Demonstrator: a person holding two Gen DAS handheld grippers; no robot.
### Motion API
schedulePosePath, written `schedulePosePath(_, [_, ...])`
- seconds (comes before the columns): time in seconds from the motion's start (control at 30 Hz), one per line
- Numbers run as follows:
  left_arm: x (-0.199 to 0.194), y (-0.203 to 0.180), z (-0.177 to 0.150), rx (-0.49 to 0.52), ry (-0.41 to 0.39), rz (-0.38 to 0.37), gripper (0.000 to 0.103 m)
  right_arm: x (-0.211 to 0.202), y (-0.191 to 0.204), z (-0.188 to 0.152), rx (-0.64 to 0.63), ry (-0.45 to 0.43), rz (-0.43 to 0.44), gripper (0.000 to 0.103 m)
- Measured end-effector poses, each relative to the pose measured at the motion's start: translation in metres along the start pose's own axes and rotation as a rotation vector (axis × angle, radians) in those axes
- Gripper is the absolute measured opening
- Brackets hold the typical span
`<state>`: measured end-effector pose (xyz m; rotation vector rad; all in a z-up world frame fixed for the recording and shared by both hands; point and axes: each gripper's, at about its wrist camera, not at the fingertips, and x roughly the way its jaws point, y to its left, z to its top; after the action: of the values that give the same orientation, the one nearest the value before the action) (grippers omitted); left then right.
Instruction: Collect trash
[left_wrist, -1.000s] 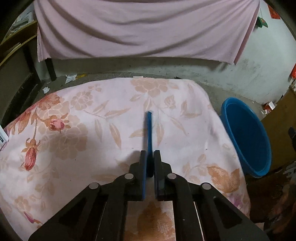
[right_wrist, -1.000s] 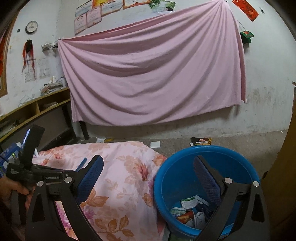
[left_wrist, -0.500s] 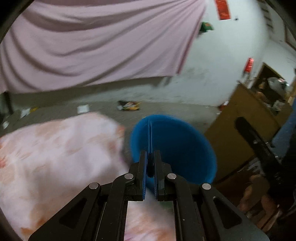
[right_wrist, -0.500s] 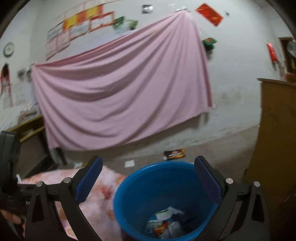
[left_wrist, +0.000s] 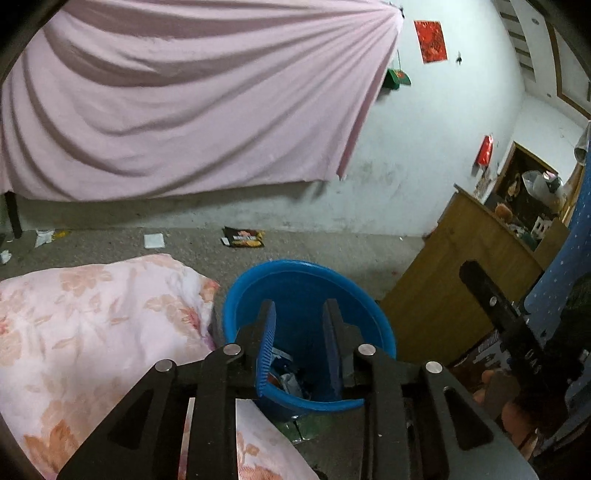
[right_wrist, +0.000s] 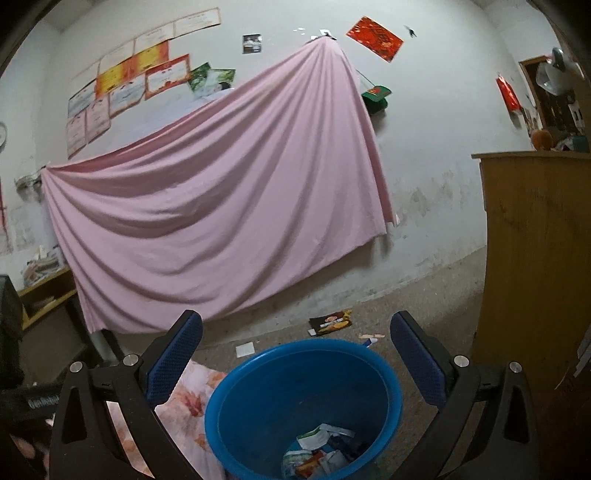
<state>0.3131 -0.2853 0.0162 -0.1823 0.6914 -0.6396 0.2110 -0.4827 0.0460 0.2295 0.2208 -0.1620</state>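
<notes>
A blue plastic bucket (left_wrist: 255, 288) stands on the floor beside the flowered bedding (left_wrist: 92, 317). It holds several crumpled wrappers (right_wrist: 317, 454). My left gripper (left_wrist: 299, 314) hangs over the bucket's mouth, open, with nothing between its blue pads. A thin blue piece lies against the left pad (left_wrist: 266, 350). My right gripper (right_wrist: 295, 343) is wide open and empty, above the bucket (right_wrist: 236, 391) in the right wrist view. The right tool's black body (left_wrist: 517, 332) shows at the right of the left wrist view.
A dark snack wrapper (left_wrist: 243, 236) and a white paper scrap (left_wrist: 153, 240) lie on the concrete floor near the wall. More scraps (left_wrist: 44, 236) lie at the far left. A wooden cabinet (left_wrist: 461, 280) stands right of the bucket. A pink sheet (left_wrist: 184, 110) hangs on the wall.
My left gripper swung right from over the bedding to over the bucket and opened. The thin blue piece it pinched is no longer clamped. My right gripper tilted up and stayed open.
</notes>
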Motion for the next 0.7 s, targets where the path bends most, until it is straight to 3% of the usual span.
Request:
schedulePosePath(0.13, [-0.038,0.003,-0.005,-0.013,-0.096,0.01,0.044,-0.024,0.015,-0.005,-0.054,-0.037,0.013,0.103])
schedulePosePath(0.23, [-0.068,0.004,-0.011,-0.008,-0.147,0.037,0.047,-0.048,0.027,-0.005,-0.088,-0.084,0.03,0.103])
schedulePosePath(0.33, [-0.103,0.004,-0.021,0.008,-0.2,0.087,0.062,-0.071,0.041,-0.005,-0.113,-0.116,0.05,0.103])
schedulePosePath(0.63, [-0.184,0.011,-0.066,0.002,-0.295,0.239,0.095,-0.123,0.073,-0.017,-0.117,-0.114,0.104,0.103])
schedulePosePath(0.7, [-0.196,0.016,-0.074,-0.01,-0.31,0.264,0.099,-0.132,0.078,-0.019,-0.116,-0.114,0.112,0.103])
